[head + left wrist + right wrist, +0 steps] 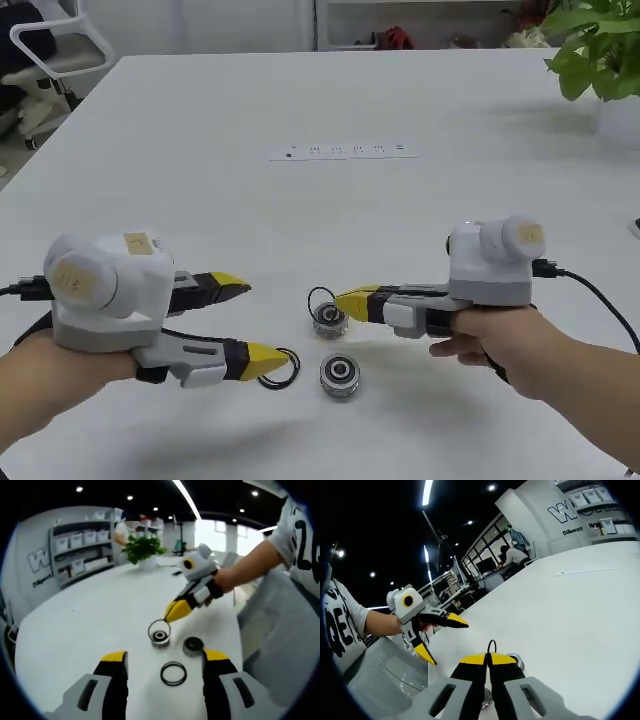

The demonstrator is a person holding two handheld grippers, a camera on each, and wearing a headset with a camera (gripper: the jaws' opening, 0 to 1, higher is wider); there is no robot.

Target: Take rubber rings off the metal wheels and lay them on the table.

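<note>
By the far wheel (329,320), the right gripper (343,300) pinches a rubber ring (318,296) — it may slip. The left gripper (265,322) gapes empty — the wheel could drag.

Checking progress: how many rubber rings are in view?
2 rings. One ring lies on the table between the left gripper's jaws; the other ring is pinched by the right gripper at a wheel.
</note>
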